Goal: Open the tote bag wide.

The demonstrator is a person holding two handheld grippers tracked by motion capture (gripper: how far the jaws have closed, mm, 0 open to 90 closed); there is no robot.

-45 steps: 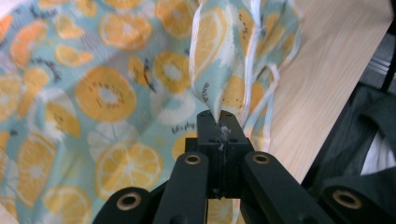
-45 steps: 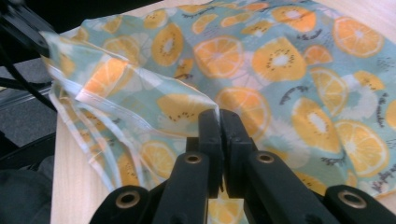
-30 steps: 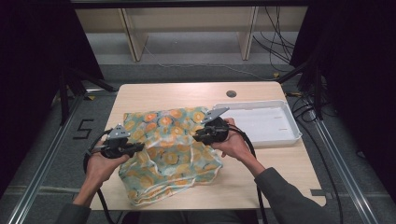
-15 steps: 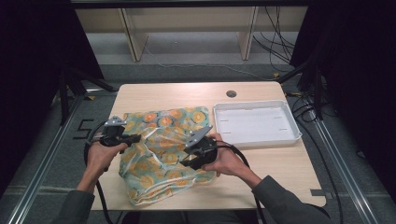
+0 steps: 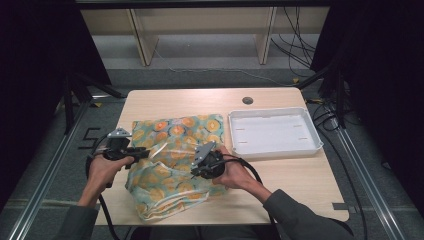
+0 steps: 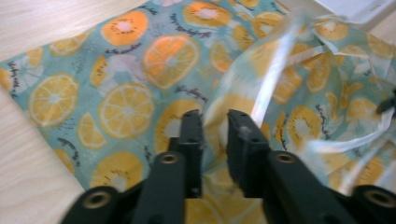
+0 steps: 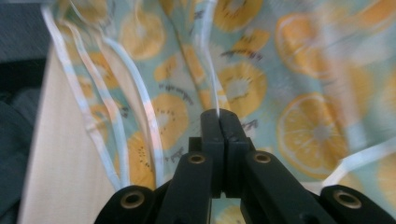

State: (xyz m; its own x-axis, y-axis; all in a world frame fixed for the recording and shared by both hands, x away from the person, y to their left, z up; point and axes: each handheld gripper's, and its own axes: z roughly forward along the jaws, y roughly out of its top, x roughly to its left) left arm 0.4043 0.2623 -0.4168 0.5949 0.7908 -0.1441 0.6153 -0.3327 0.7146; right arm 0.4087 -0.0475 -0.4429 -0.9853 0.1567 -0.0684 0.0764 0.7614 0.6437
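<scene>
**Soft citrus-print cloth, pinched at a fold**

High view: the cloth [image 5: 172, 160] lies crumpled on the tabletop [image 5: 300, 180], left of a white tray [image 5: 274, 131].

Left gripper view: the left hand-held gripper [image 6: 215, 122] has just been opening, its jaws parted around a raised fold. The teal, orange-slice fabric looks light, limp and best taken by its edges.

Right gripper view: the right hand-held gripper [image 7: 219, 114] is clamped on a thin fold.

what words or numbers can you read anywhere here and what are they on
"5": marked on the floor left of the table.
Dark script lines printed between the fruit slices on the cloth: too blurred to read.
Nothing readable on the white tray.
</scene>
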